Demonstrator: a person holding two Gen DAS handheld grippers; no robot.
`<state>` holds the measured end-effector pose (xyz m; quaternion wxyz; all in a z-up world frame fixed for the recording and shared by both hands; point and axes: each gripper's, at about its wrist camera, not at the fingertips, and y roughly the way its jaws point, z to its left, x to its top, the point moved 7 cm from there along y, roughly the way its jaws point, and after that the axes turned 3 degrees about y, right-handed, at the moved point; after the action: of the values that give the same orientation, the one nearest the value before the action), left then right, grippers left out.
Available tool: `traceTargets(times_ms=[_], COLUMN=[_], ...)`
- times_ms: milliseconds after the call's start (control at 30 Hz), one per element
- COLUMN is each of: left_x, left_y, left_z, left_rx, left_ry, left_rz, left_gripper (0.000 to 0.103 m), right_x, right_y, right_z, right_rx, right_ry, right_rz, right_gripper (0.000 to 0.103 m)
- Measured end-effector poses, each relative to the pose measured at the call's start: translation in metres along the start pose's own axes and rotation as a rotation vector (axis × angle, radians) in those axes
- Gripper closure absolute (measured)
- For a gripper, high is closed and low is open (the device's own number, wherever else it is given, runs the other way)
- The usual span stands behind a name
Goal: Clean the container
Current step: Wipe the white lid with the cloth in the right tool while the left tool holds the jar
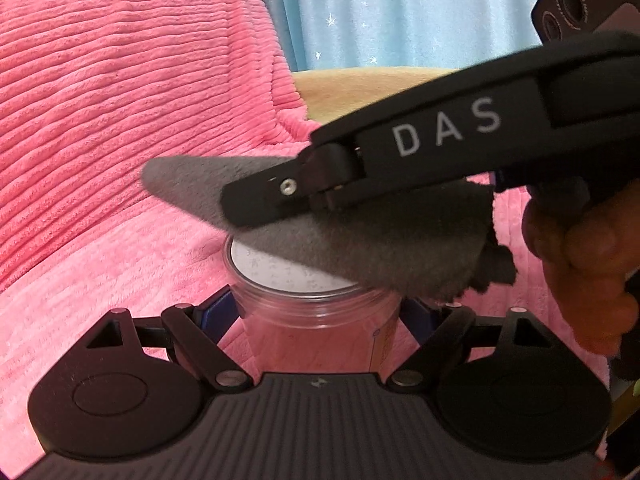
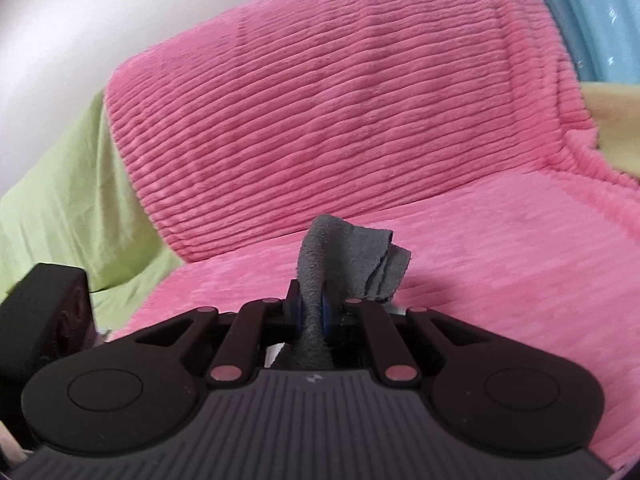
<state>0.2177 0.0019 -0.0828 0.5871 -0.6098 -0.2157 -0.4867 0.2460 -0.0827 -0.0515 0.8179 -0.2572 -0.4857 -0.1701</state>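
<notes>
A clear plastic container (image 1: pixel 316 332) with a white lid (image 1: pixel 276 268) stands upright between the fingers of my left gripper (image 1: pixel 320 307), which is shut on its sides. My right gripper (image 1: pixel 256 204) comes in from the right, just above the lid. It is shut on a grey cloth (image 1: pixel 360 244) that lies over the right part of the lid. In the right wrist view the grey cloth (image 2: pixel 352 254) sticks up and forward from between the blue pads of the right gripper (image 2: pixel 311 306). The container is hidden in that view.
A pink ribbed blanket (image 1: pixel 120 120) covers the seat and backrest behind the container. A person's hand (image 1: pixel 580 264) grips the right tool's handle. A blue starred curtain (image 1: pixel 400 8) hangs behind. A green sheet (image 2: pixel 60 200) lies at the left, and a yellow cushion (image 1: pixel 360 88) sits beyond.
</notes>
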Motion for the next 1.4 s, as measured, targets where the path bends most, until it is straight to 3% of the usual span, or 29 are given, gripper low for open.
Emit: traceTargets(times_ms=[367,967,1400], left_x=[0.001,0.001,0.002], left_y=[0.000,0.004,0.004], left_z=[-0.001,0.008,0.008], left_rx=[-0.005,-0.006,-0.003], left_ry=[0.017,-0.003,-0.006], left_rz=[-0.002,0.002,0.003], left_gripper=[0.018,0.017,0.018], right_x=[-0.006,-0.019,-0.005], right_y=[-0.027,-0.024,0.001], right_z=[-0.010,0.012,0.009], right_rx=[-0.025,0.136,0.065], right_ry=[-0.011,0.054,0.022], right_rz=[0.015,0.049,0.004], right_gripper=[0.097,0.096,0.097])
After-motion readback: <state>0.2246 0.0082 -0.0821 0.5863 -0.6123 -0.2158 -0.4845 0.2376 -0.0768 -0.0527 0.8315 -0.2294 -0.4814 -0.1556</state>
